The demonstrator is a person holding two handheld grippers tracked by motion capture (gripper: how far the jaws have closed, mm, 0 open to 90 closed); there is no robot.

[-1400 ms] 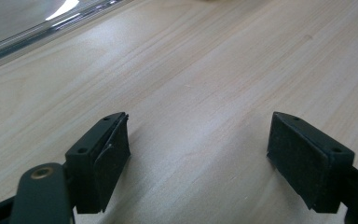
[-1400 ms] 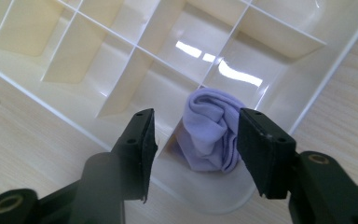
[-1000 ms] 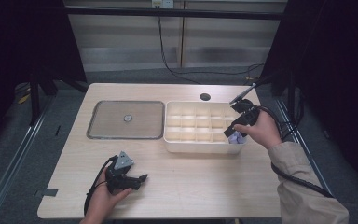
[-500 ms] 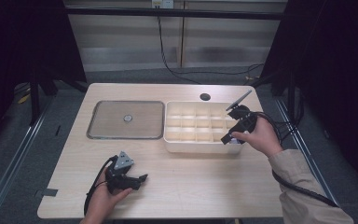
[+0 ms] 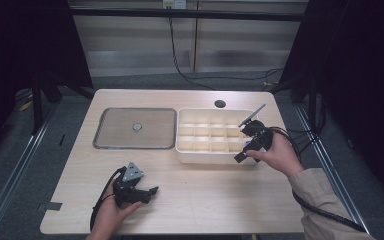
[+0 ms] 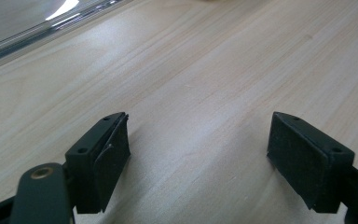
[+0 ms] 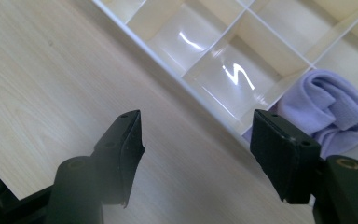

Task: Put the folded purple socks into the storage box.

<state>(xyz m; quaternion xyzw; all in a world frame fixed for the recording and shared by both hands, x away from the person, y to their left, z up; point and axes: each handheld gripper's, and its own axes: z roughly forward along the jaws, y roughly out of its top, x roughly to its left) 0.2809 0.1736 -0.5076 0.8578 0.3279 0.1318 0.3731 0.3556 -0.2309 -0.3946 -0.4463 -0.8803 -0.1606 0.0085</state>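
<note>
Your right tool [image 7: 196, 154] had just been opening, jaws spread and bare over the near rim of the white gridded bin [image 5: 200, 150]; the soft lilac cloth [image 7: 328, 109] lay bunched in its corner cell. Your left tool [image 6: 198, 158] sat spread on bare pale-wood bench [image 5: 220, 200].

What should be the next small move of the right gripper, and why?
Probably draw the right gripper back from the divided box. Its jaws have just been opening and stand apart with nothing between them, and the lilac cloth already lies in a corner compartment, so the placing looks done. The left gripper rests open on the table.
</note>
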